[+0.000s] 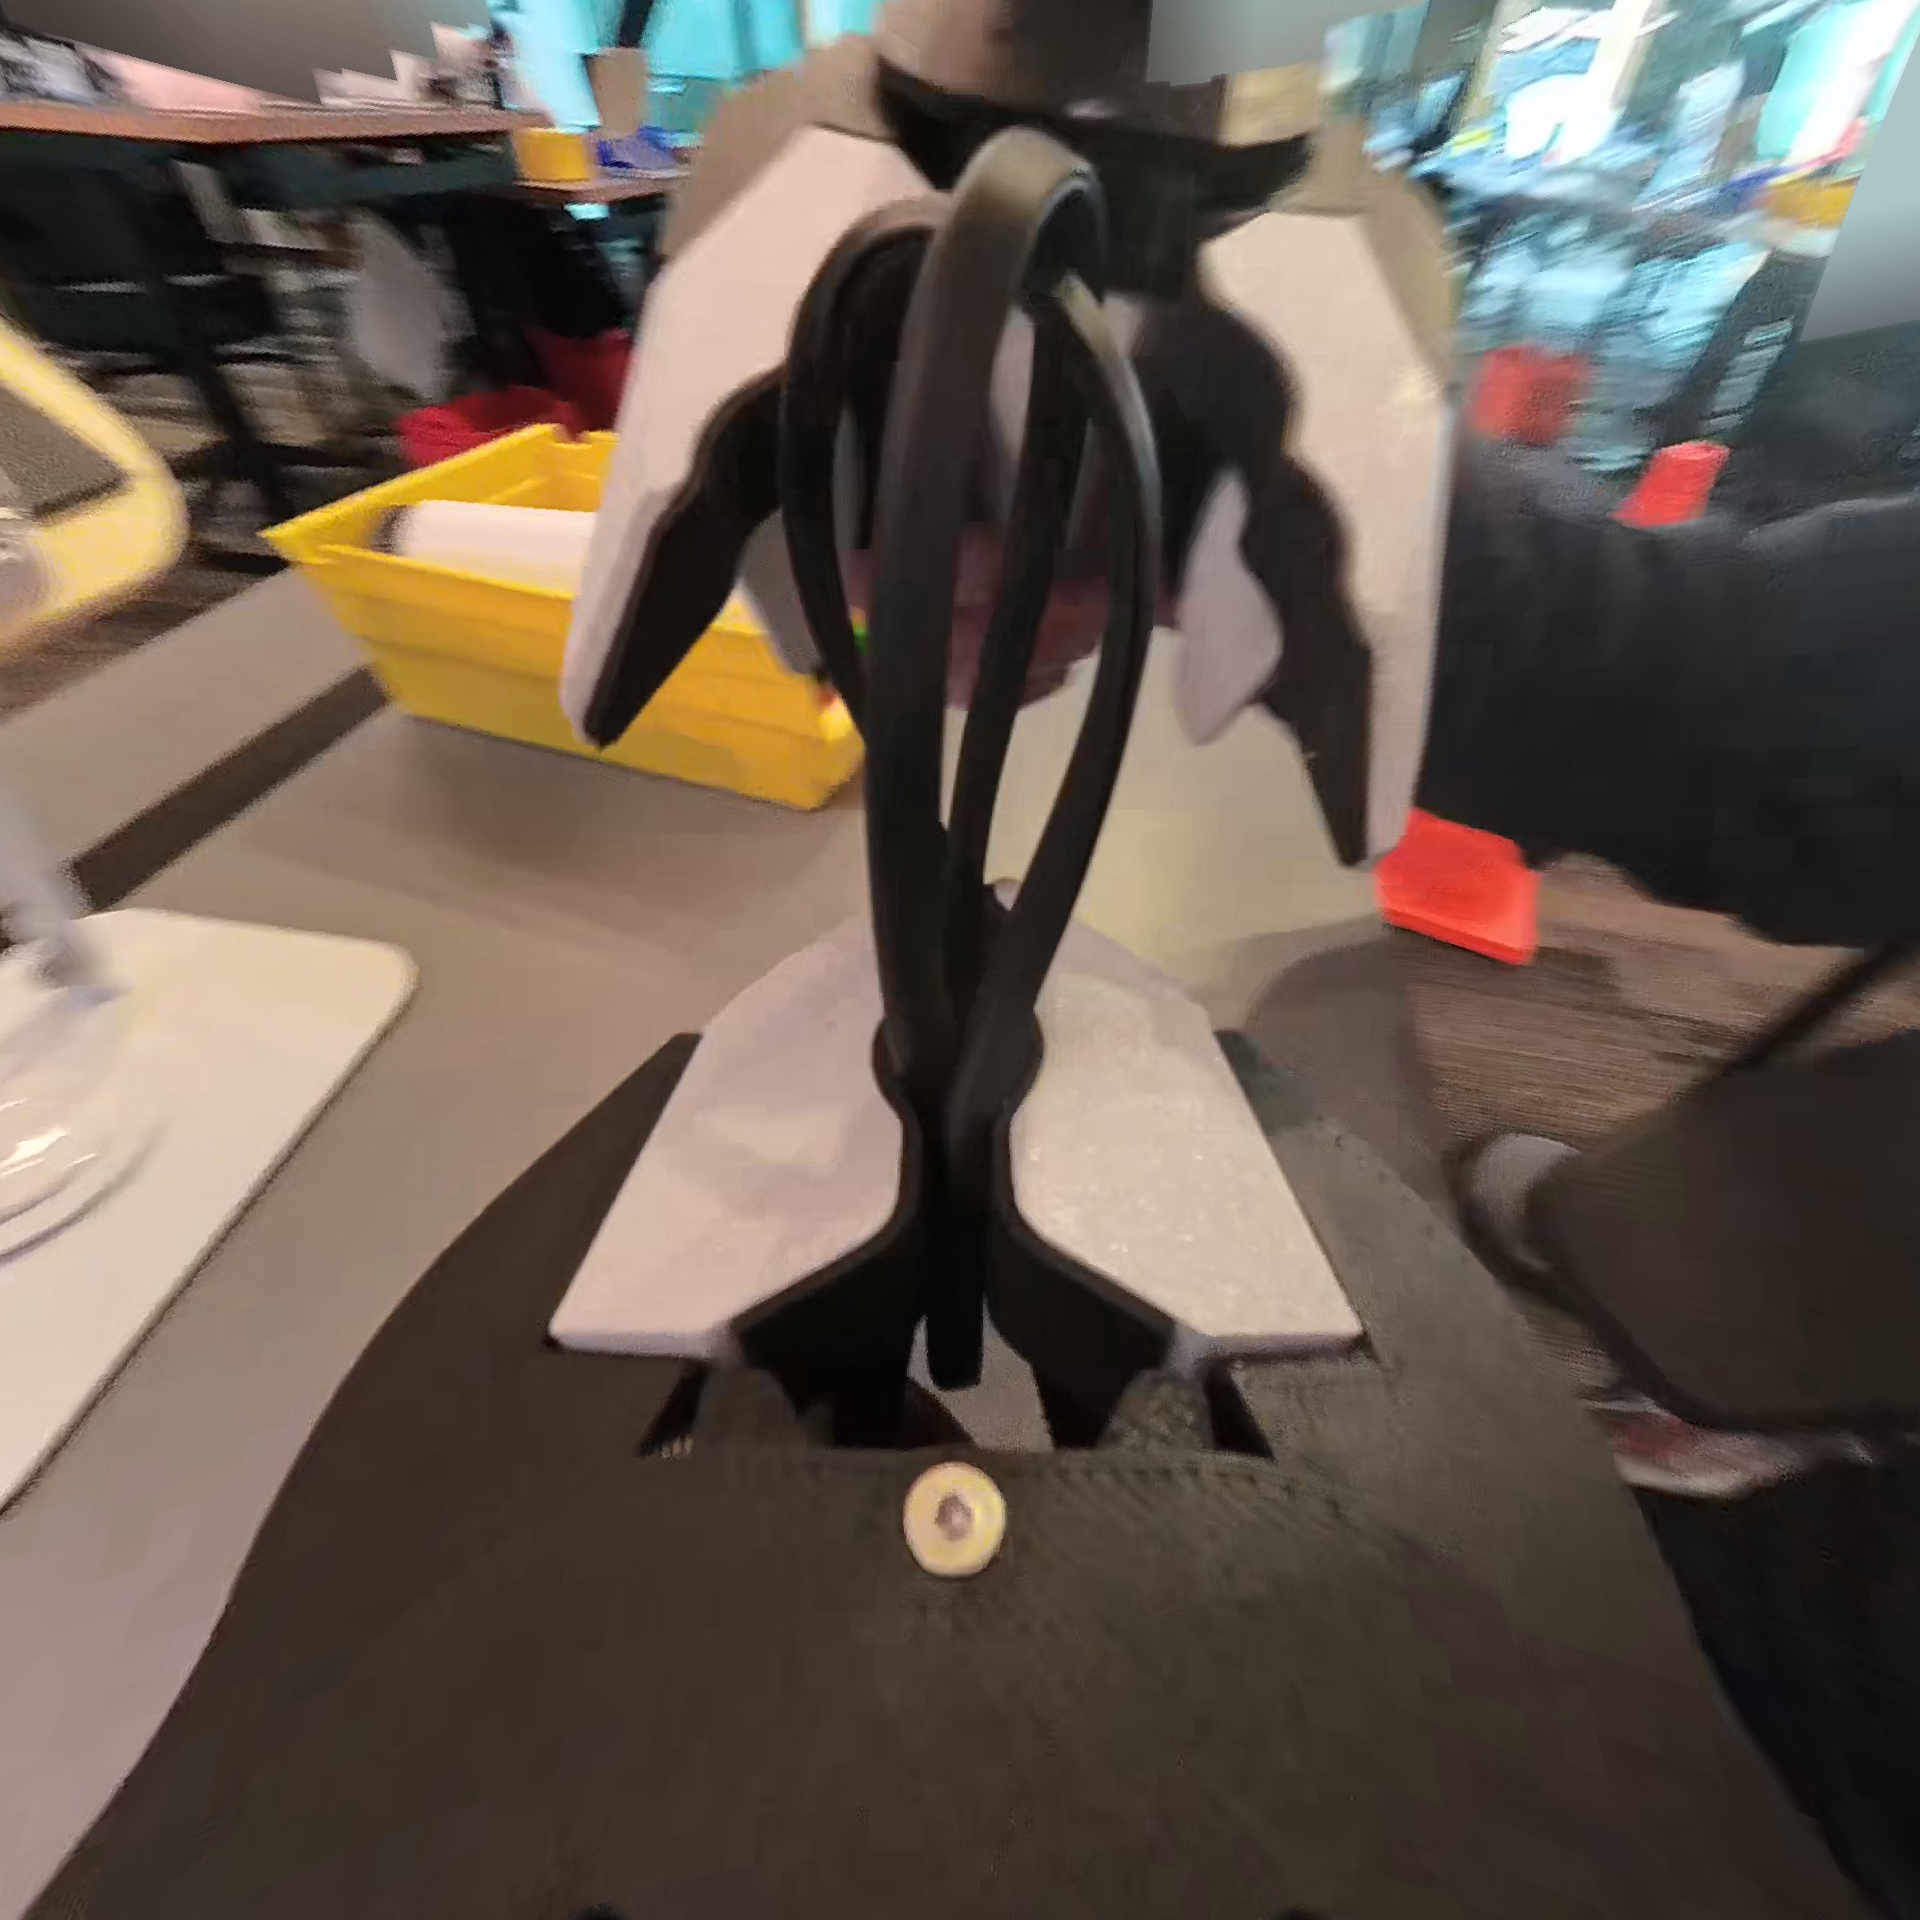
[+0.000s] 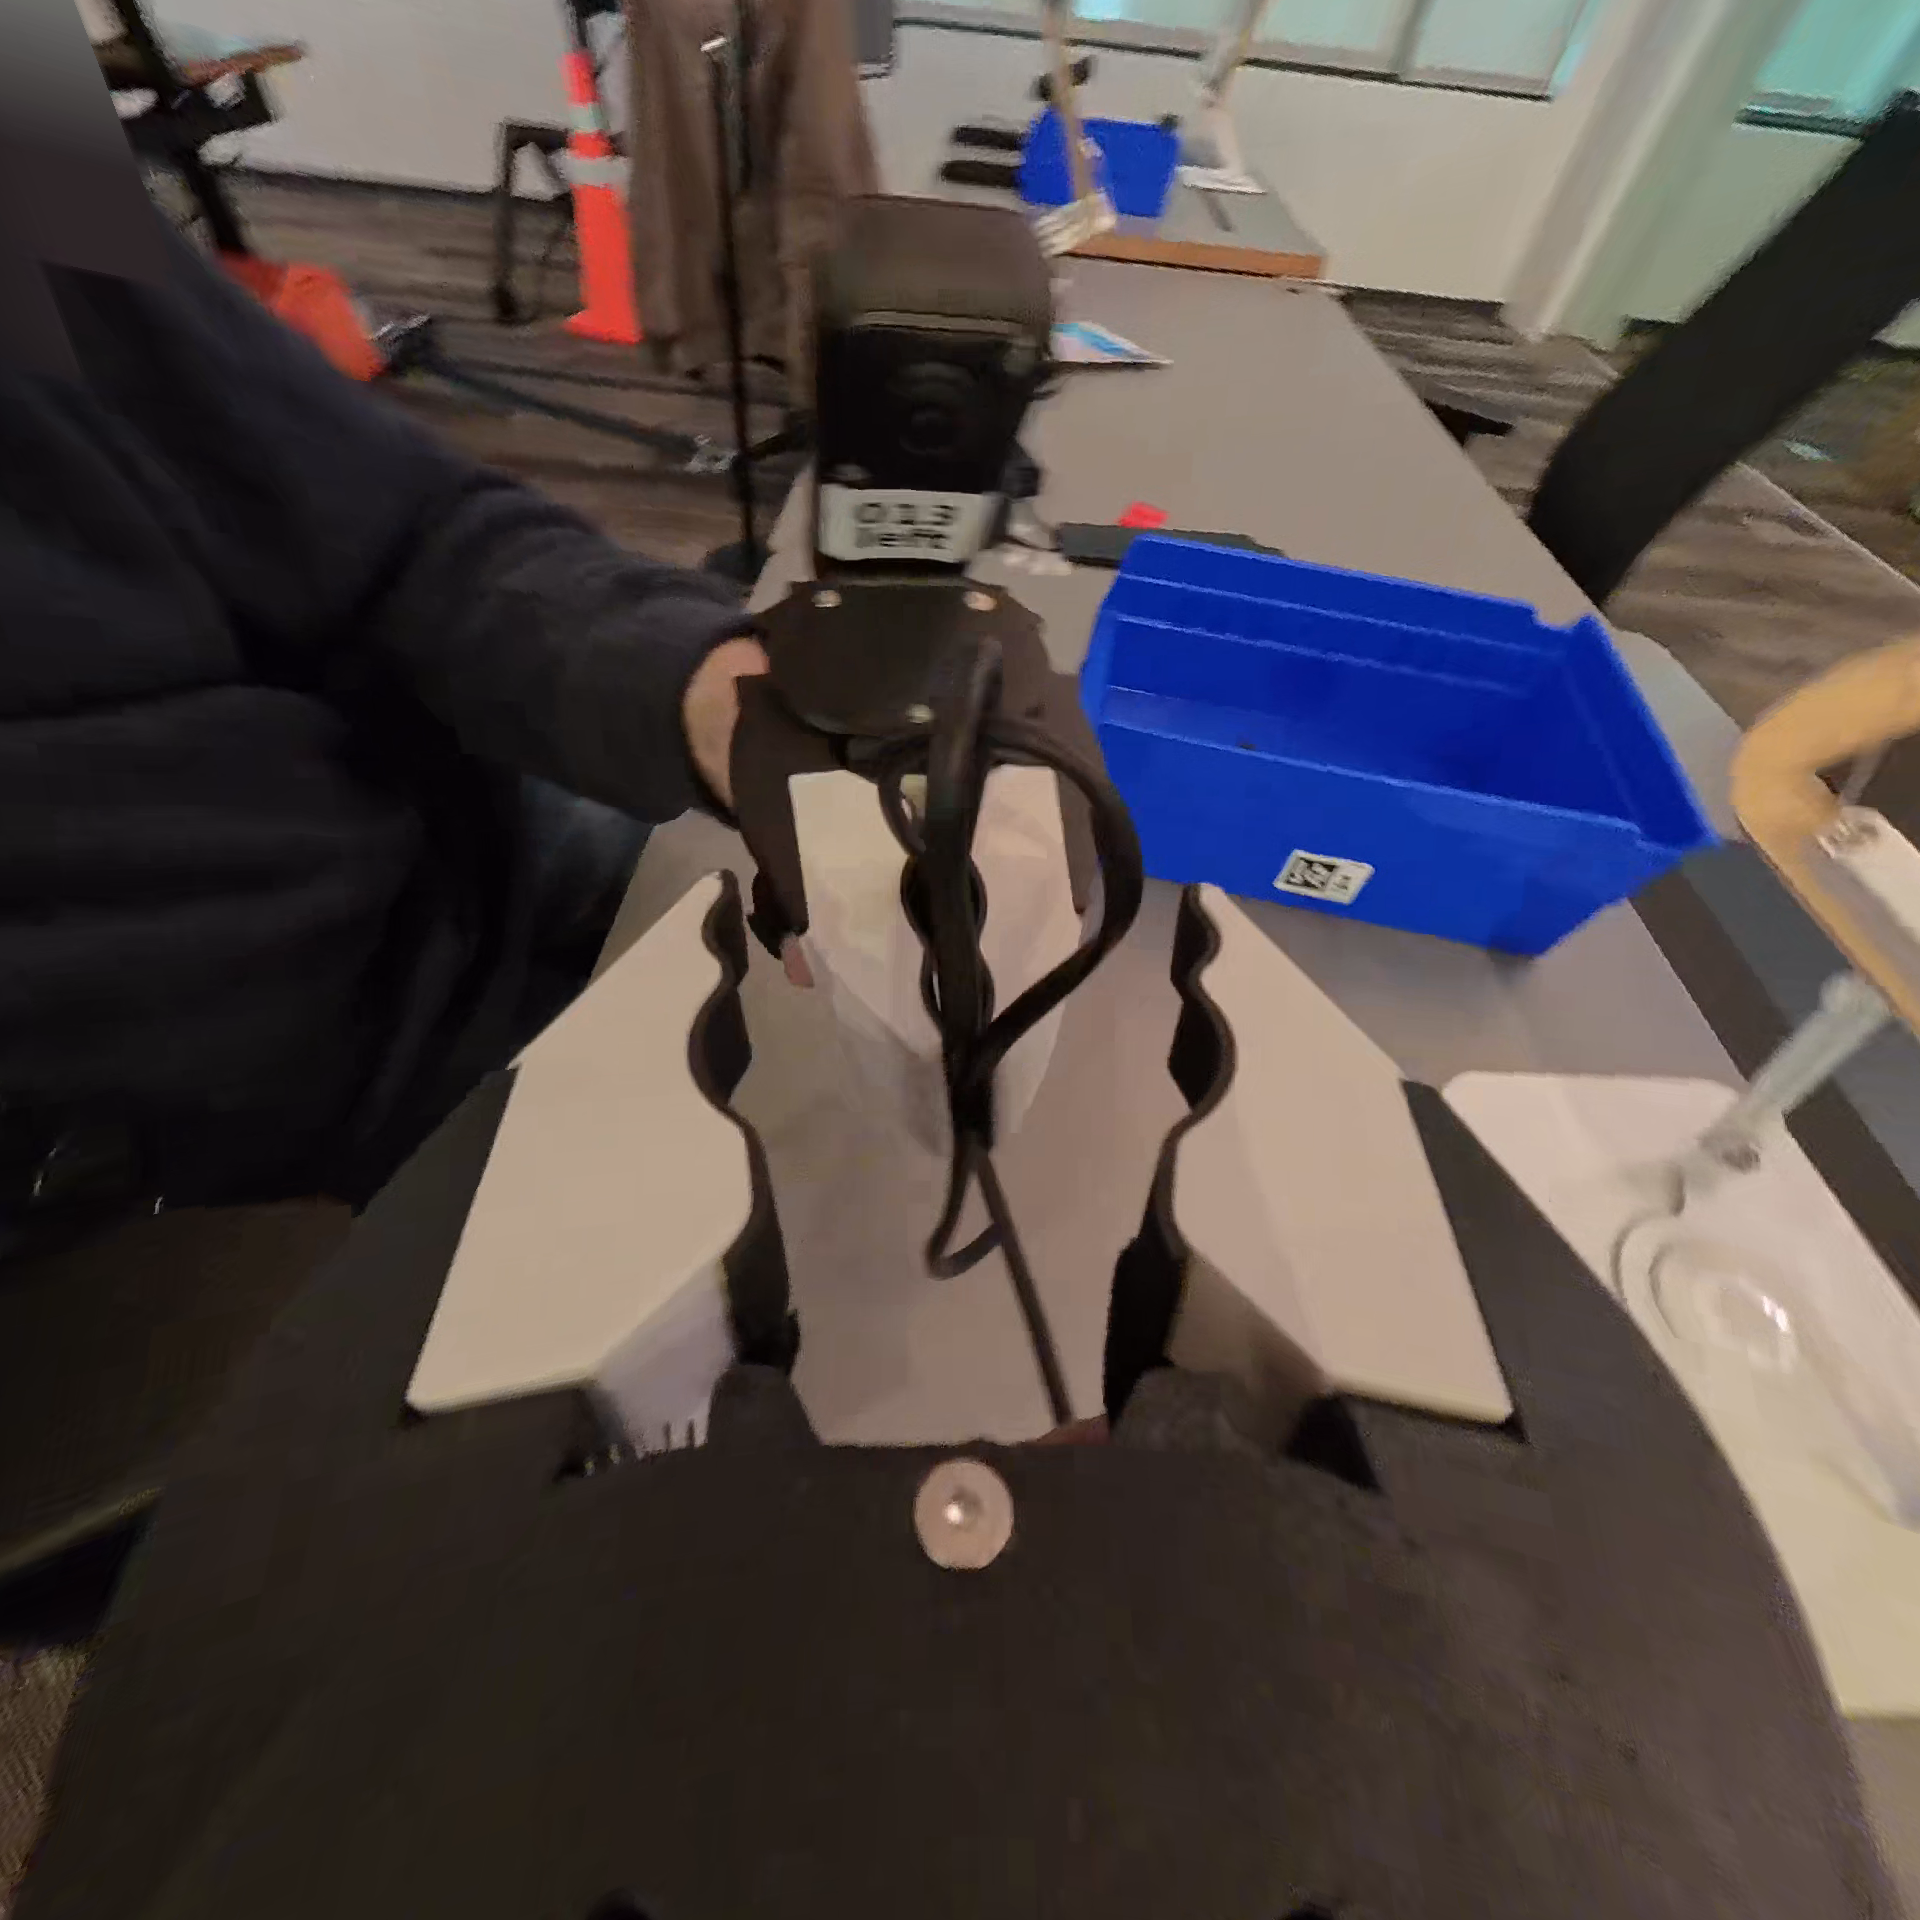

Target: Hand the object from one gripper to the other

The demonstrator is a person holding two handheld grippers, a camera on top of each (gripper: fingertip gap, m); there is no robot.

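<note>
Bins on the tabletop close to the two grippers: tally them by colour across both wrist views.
Yellow plastic bin: 1
Blue plastic open-top bin: 1
Total: 2
A farther blue bin at the back of the room is not counted.

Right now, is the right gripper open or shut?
Open. In the right wrist view, the right gripper has its fingers wide apart, and the black cable hangs between them untouched.
</note>
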